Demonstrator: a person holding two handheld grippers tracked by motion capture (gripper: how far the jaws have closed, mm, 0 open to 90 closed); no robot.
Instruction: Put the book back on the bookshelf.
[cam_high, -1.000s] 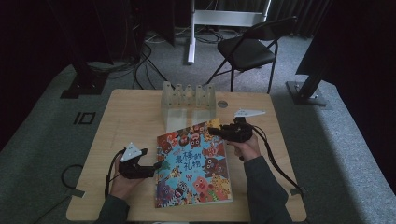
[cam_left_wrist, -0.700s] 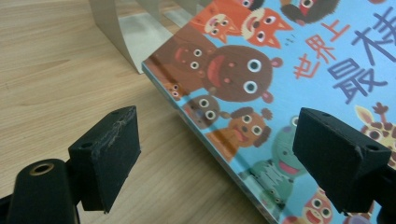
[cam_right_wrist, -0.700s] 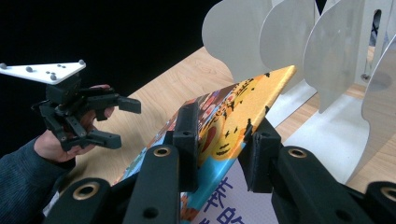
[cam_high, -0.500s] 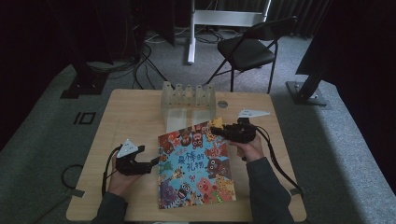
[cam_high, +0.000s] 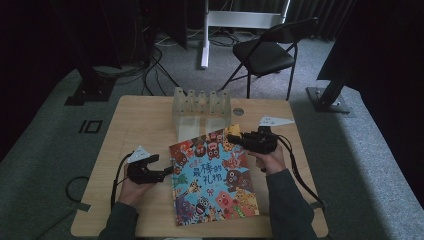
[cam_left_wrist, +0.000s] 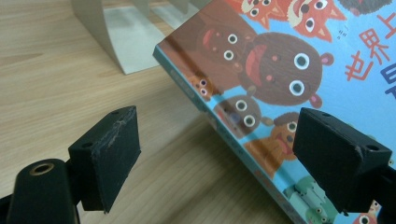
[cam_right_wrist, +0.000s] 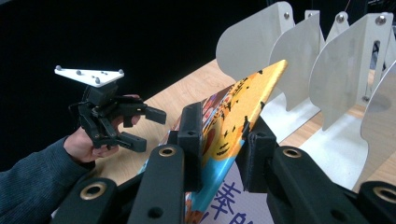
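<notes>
**Picture book lifting at one corner**

High view: the picture book (cam_high: 214, 176) lies mid-table, its far corner pinched by the right gripper (cam_high: 239, 140); the left gripper (cam_high: 166, 172) has slid up to its left edge.

Left gripper view: jaws wide, straddling the book's spine.

Right gripper view: jaws clamped on the book (cam_right_wrist: 233, 116), raised beside the white rack (cam_right_wrist: 299, 56).

We see a light wooden table (cam_high: 140, 120) standing on grey carpet (cam_high: 45, 150) in a dim room. Behind it, a black folding chair (cam_high: 265, 55) sits beside a white stand base (cam_high: 240, 20); cables (cam_high: 160, 55) trail across the floor, and dark curtains close the background.
</notes>
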